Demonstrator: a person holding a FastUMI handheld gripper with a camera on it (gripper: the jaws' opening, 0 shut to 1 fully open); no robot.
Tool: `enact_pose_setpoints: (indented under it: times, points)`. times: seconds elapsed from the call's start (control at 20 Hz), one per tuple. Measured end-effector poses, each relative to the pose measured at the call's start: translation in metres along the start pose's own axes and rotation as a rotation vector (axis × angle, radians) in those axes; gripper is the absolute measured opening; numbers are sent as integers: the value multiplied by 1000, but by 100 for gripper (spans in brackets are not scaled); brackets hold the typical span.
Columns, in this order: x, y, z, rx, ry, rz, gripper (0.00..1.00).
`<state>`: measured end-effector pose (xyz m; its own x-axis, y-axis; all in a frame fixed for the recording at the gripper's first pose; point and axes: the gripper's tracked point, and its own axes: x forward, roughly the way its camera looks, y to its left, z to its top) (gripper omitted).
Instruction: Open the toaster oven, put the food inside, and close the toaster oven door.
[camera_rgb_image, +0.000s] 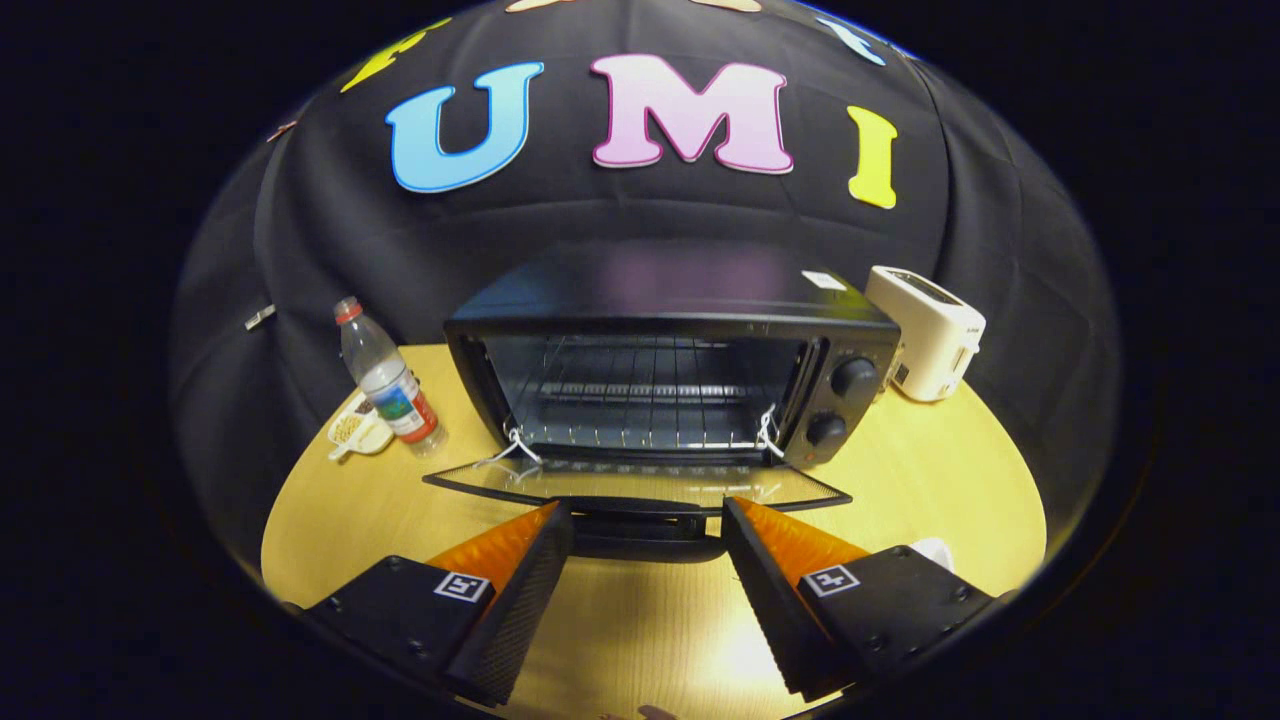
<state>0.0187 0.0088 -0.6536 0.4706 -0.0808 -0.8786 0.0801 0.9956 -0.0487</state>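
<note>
Yellow tabletop carries everything. Beyond the left finger stand a small dish, seemingly holding food, and a bottle. Straight ahead, the oven sits with its door dropped flat, handle just between the fingertips; the rack is bare. A toaster stands beyond the right finger. The gripper is spread wide, holding nothing. Opening looks done; loading and closing remain.

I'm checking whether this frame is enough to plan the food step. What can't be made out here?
- Dish contents: too small, partly behind the bottle.
- Door handle: its ends are hidden by the open tongs; whether the fingers touch it is unclear.
- White object beside the right finger: mostly hidden by it.
- Oven knob markings: too small.
</note>
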Motion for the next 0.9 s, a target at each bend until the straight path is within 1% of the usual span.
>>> enact_pose_setpoints:
  times: [0.1, 0.15, 0.2, 0.35, 0.5, 0.65, 0.75, 0.9]
  points:
    - [1, 3, -23, 36, 72, 32, 98]
    - [0, 1, -34, 54, 111, 35, 99]
    - [-1, 0, -37, 68, 128, 43, 100]
    - [-6, -13, -27, 58, 104, 46, 98]
    - [-15, -32, -19, 84, 98, 50, 98]
    - [-28, -76, 5, 111, 40, 37, 98]
    - [-38, -121, 13, 78, 20, 11, 98]
    - [-50, -186, 1, 66, 54, -8, 98]
